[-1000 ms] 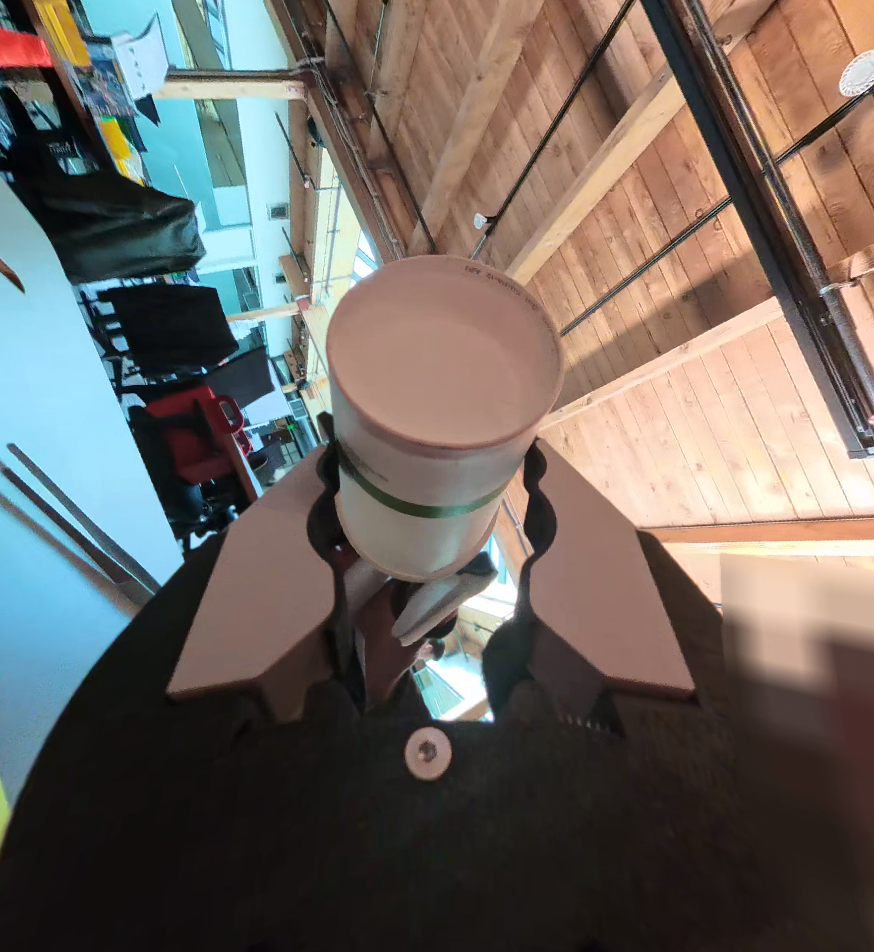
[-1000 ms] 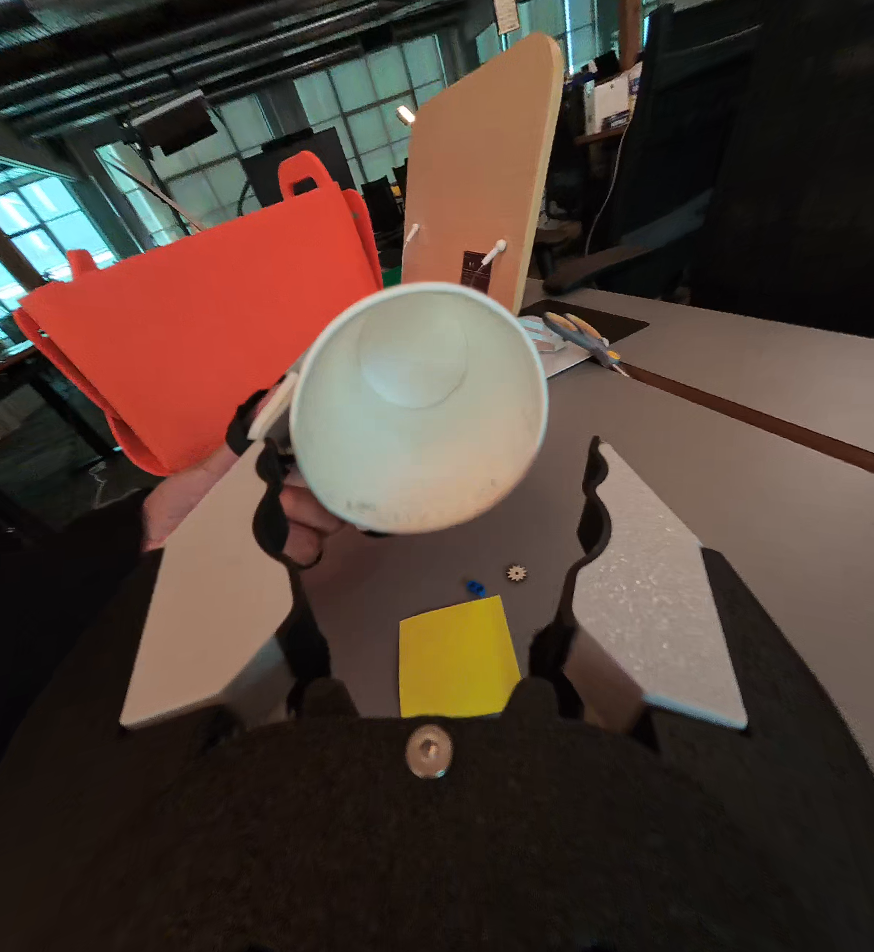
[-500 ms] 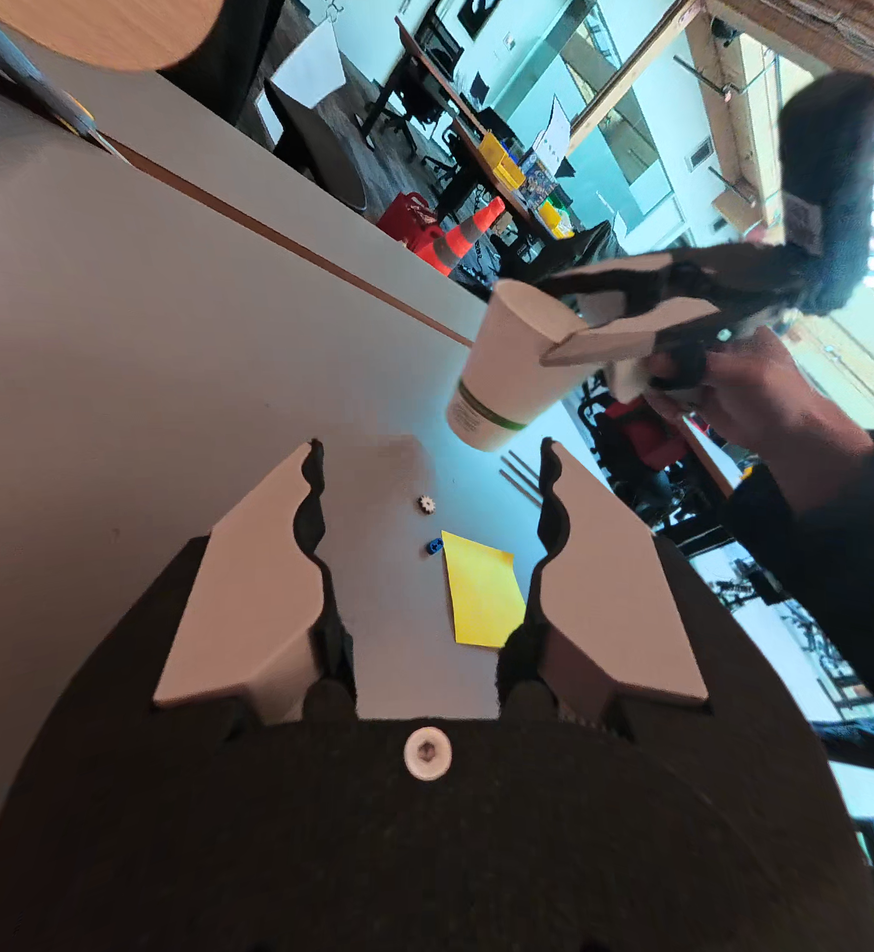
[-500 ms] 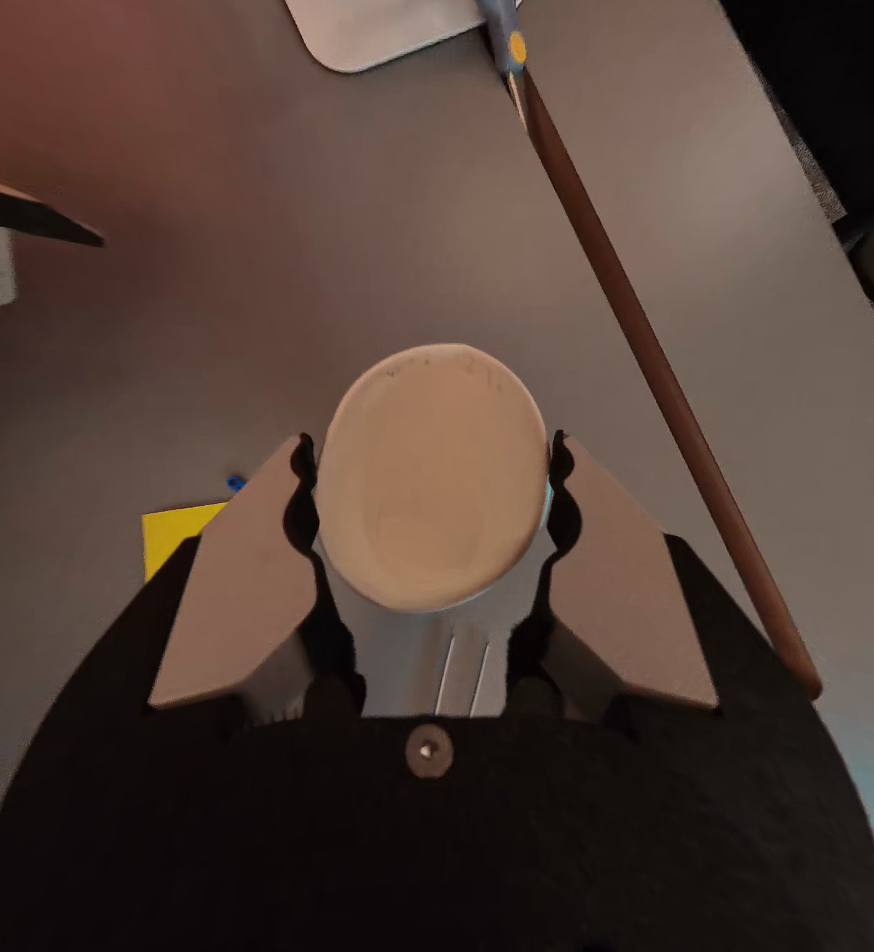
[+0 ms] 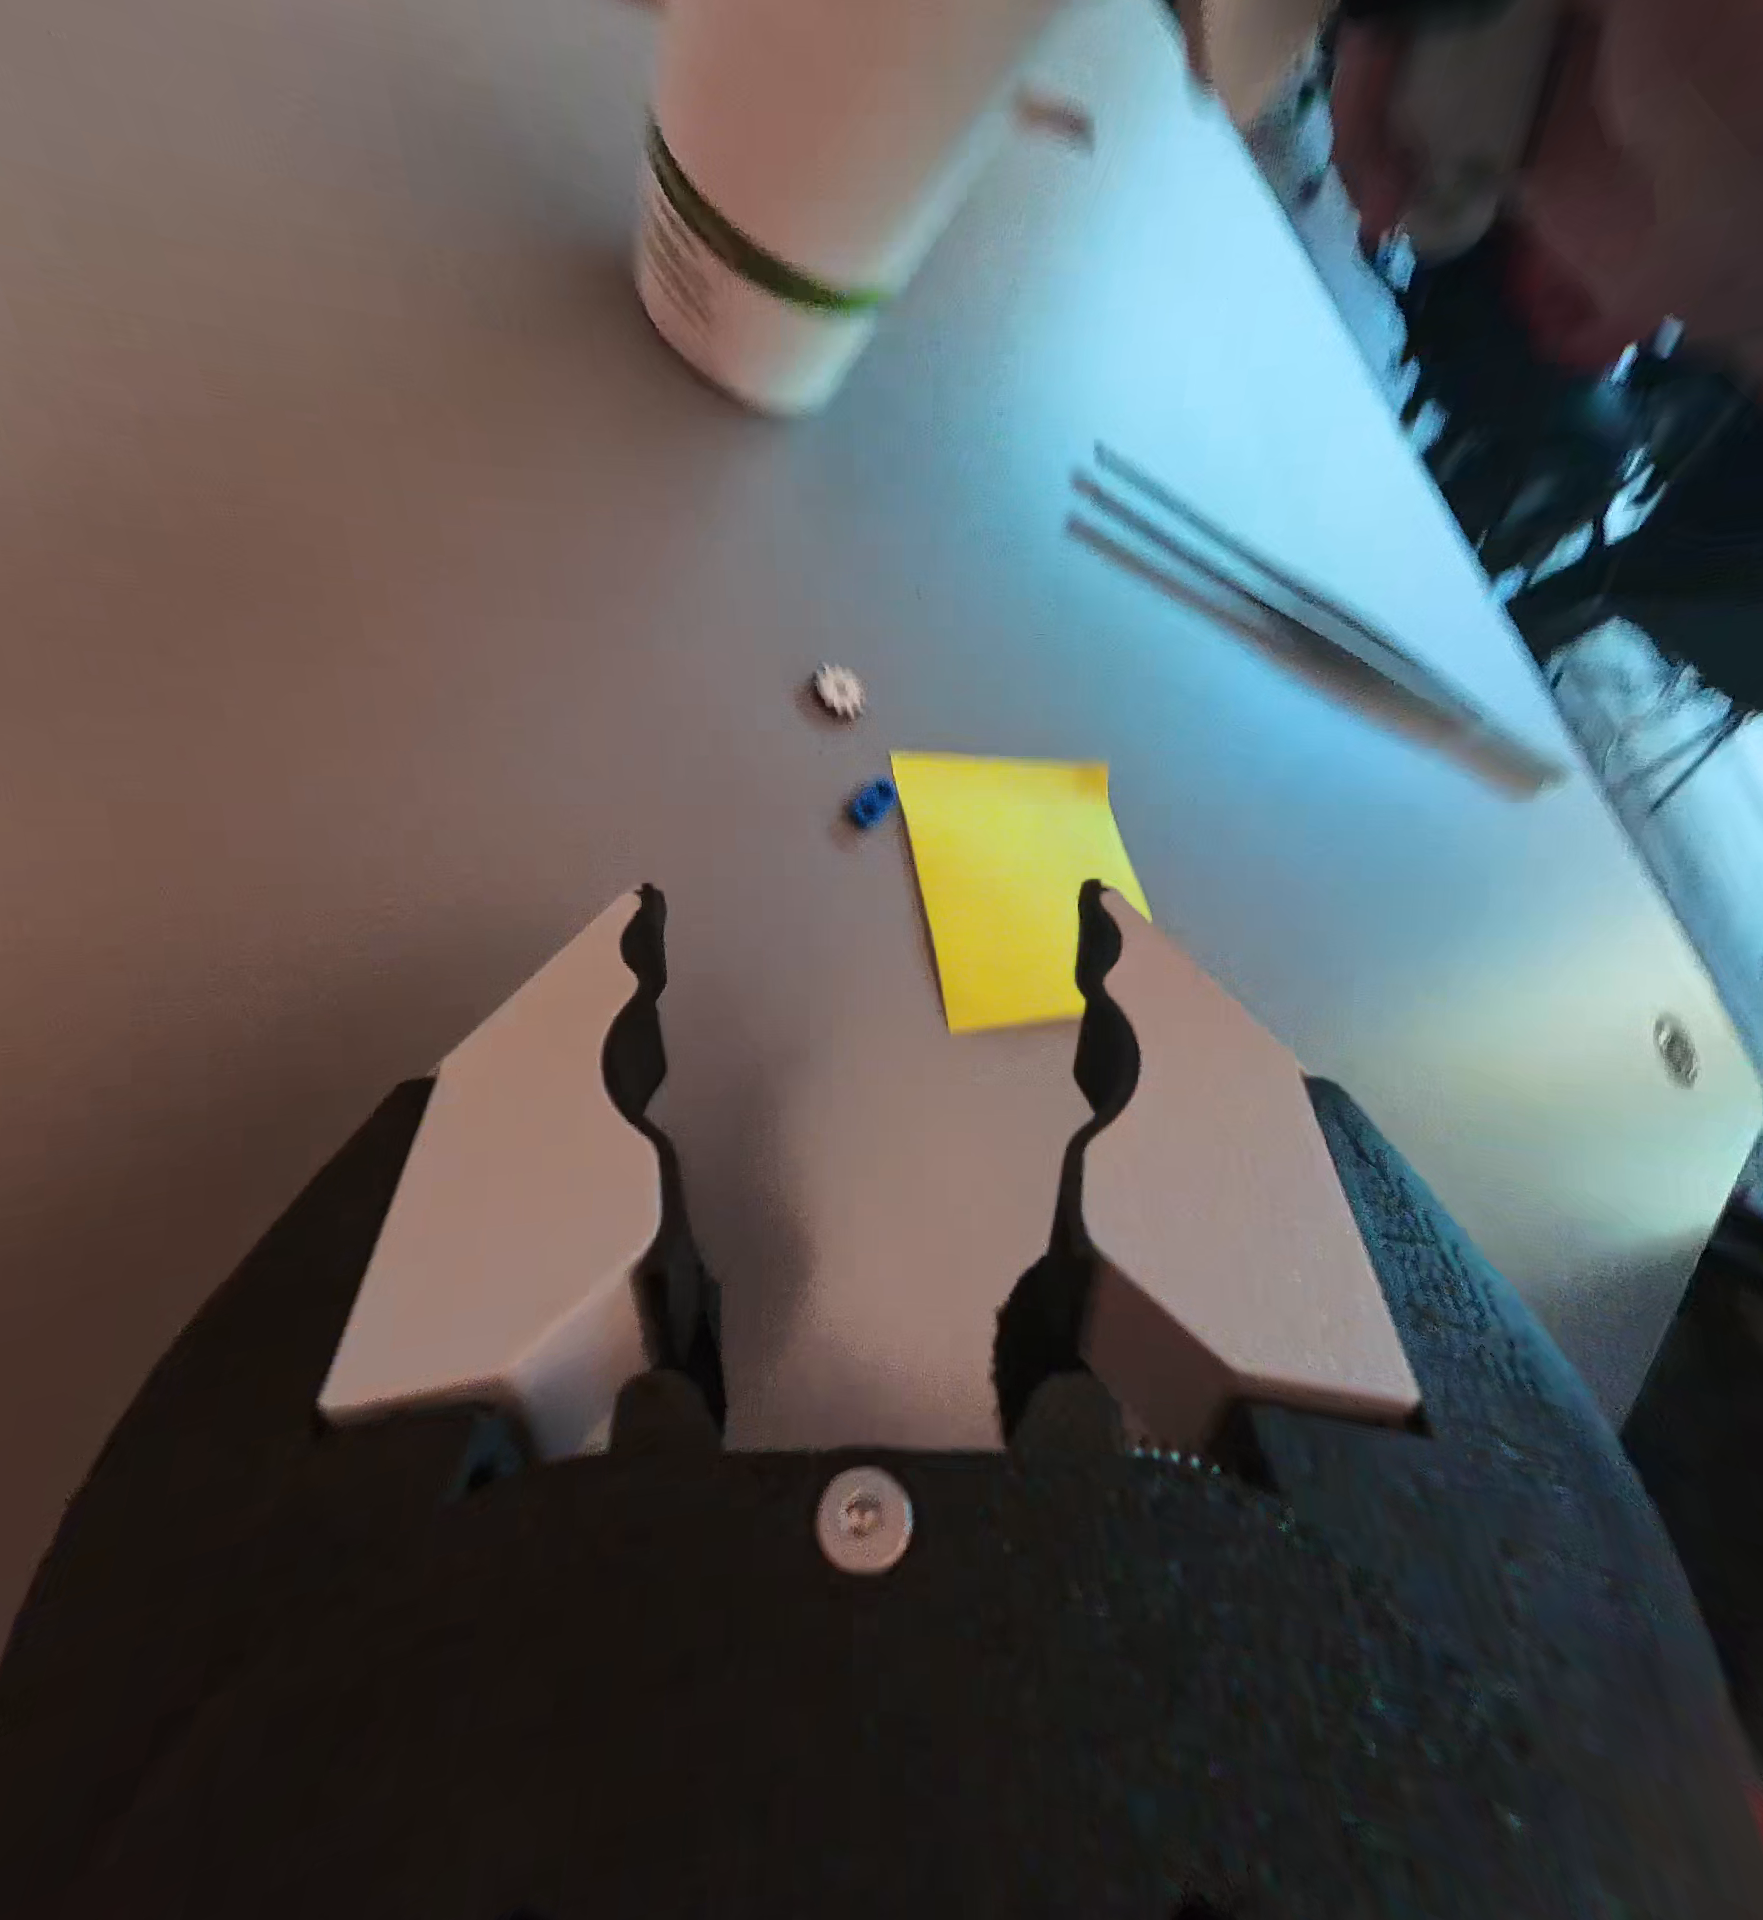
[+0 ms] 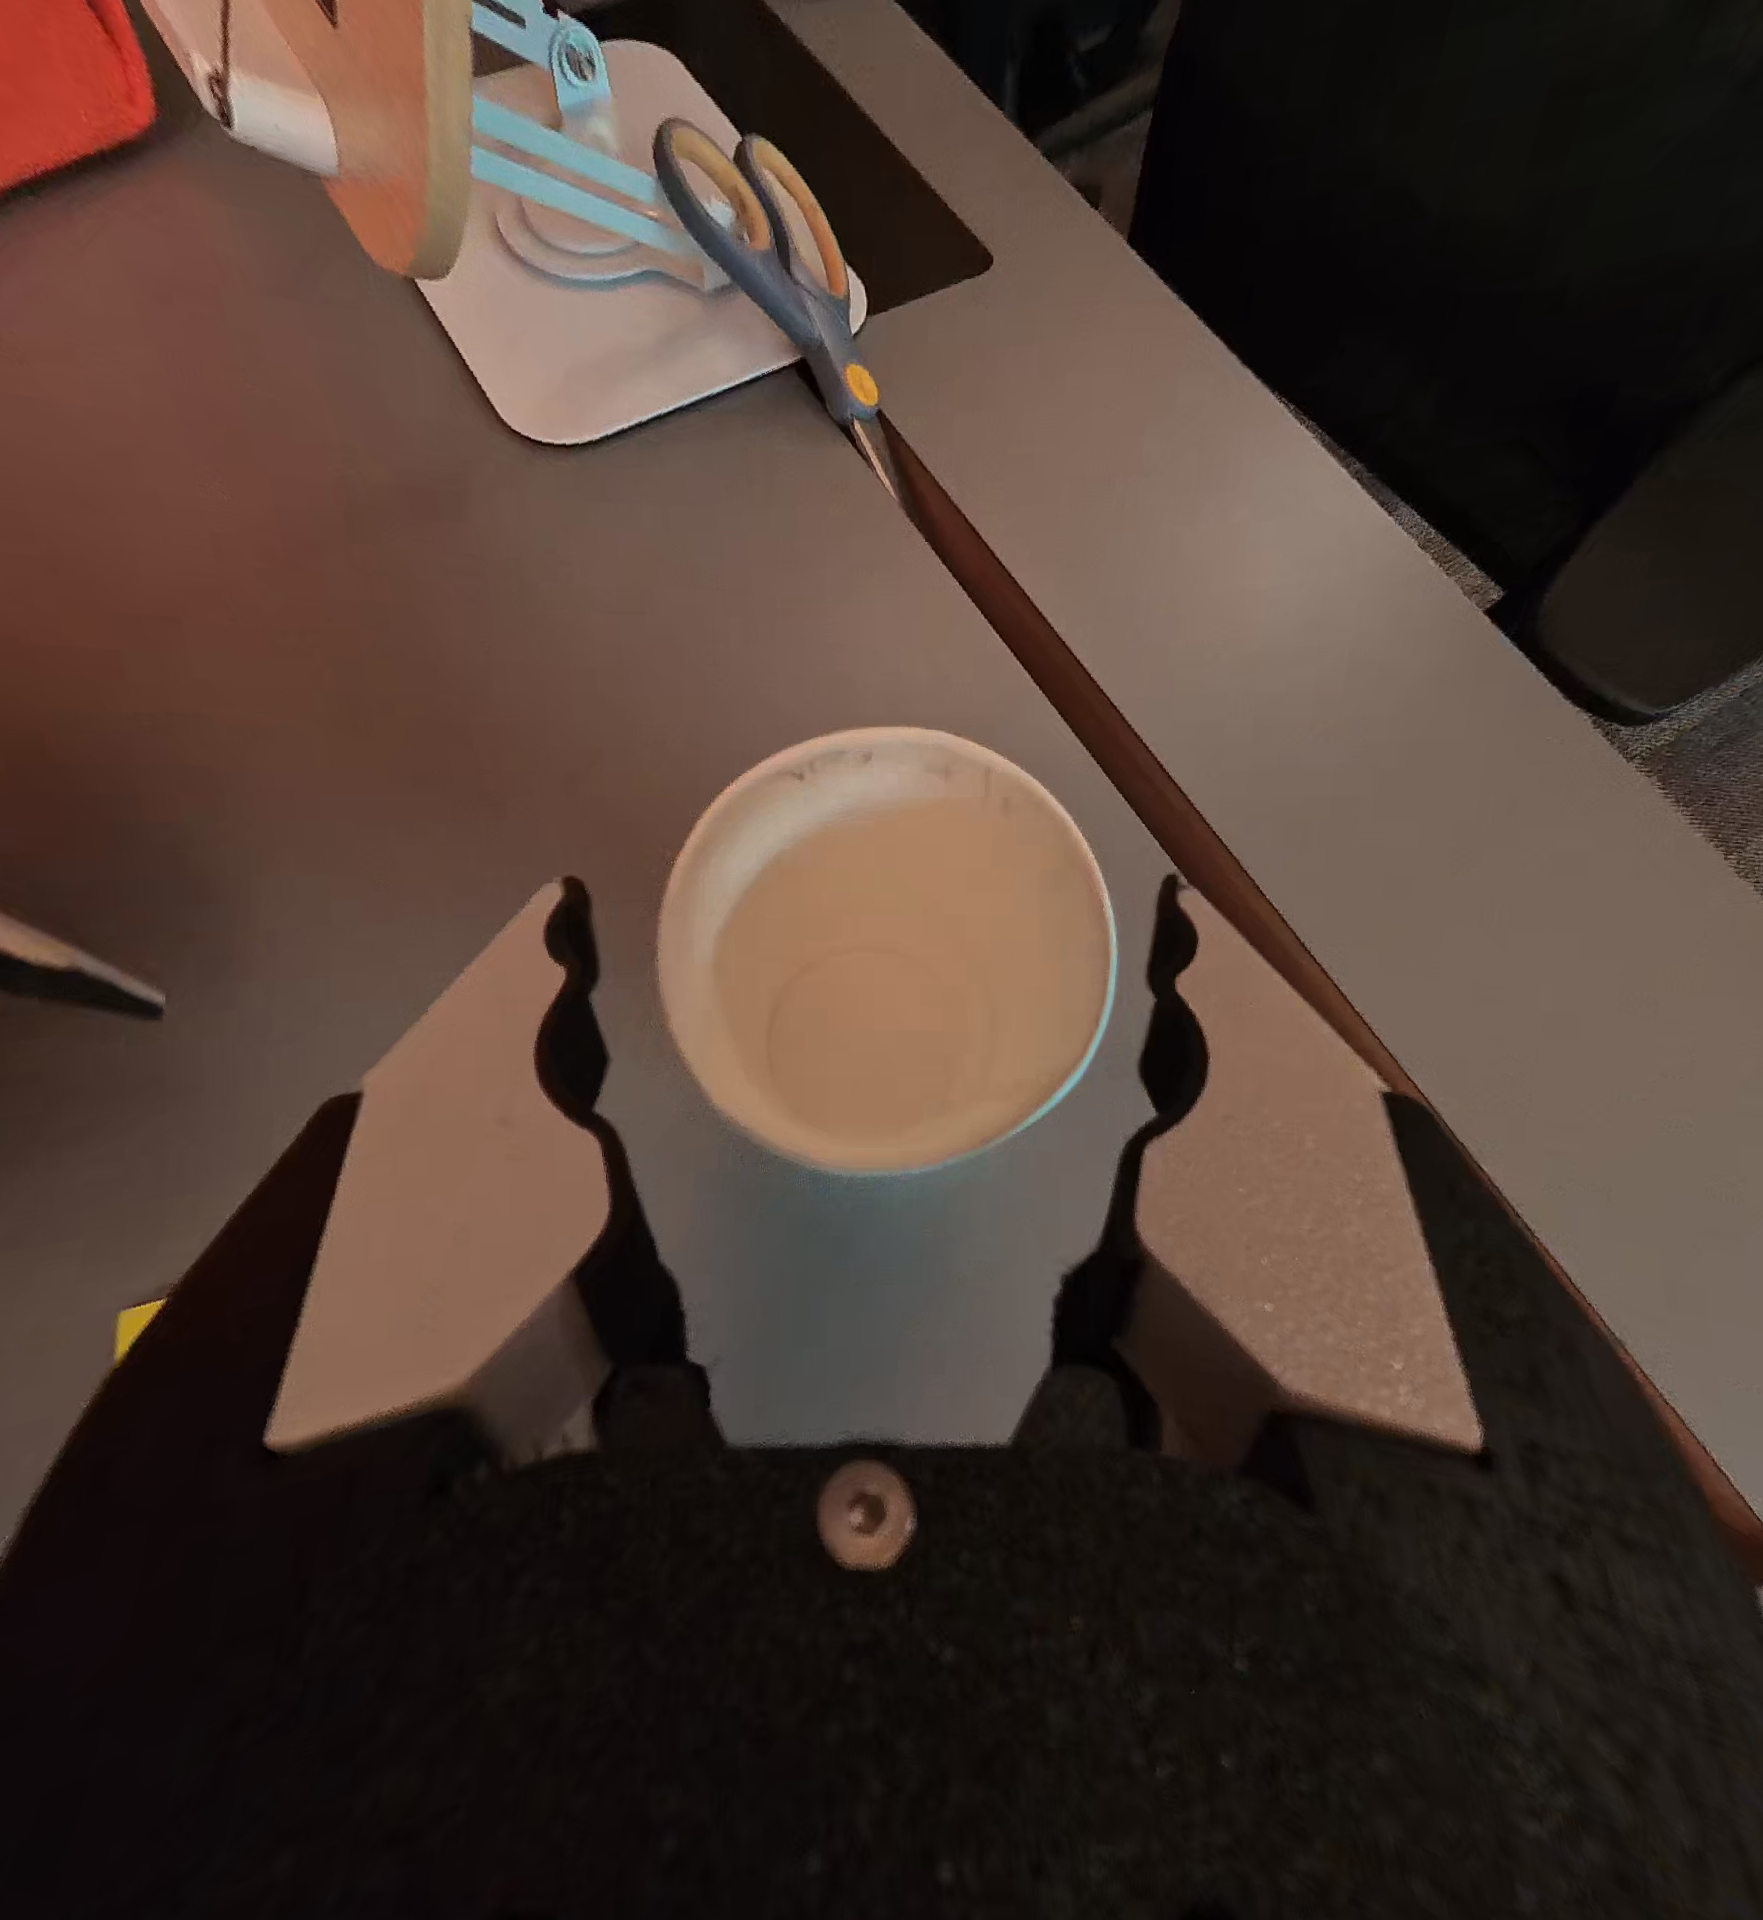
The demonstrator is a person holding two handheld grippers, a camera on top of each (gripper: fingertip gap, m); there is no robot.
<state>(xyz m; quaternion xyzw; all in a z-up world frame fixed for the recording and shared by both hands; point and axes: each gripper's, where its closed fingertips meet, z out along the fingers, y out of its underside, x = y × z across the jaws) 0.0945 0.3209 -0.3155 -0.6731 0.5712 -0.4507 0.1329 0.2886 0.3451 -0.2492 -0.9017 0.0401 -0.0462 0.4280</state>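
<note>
The cup (image 6: 887, 951) now stands on the tabletop (image 6: 337, 623); the right gripper (image 6: 866, 894) has released it, jaws open. The left gripper (image 5: 866, 894), jaws apart, holds nothing.

My left tool (image 5: 866, 904) has a wide black body with a grainy, rough surface that fills the view below its one silver round-headed screw (image 5: 863, 1519). Above that screw, two pale grey wedge-shaped fingers (image 5: 513, 1174) fan outward, each lined on its inner edge with a black wavy pad that runs up to a small point. My right tool (image 6: 872, 894) is built the same way: a speckled black body, a silver socket-head screw (image 6: 864, 1512) at its centre, and above it two light grey angular fingers (image 6: 1303, 1247) with scalloped black inner pads. The finger to the right of that screw looks finely pebbled.
</note>
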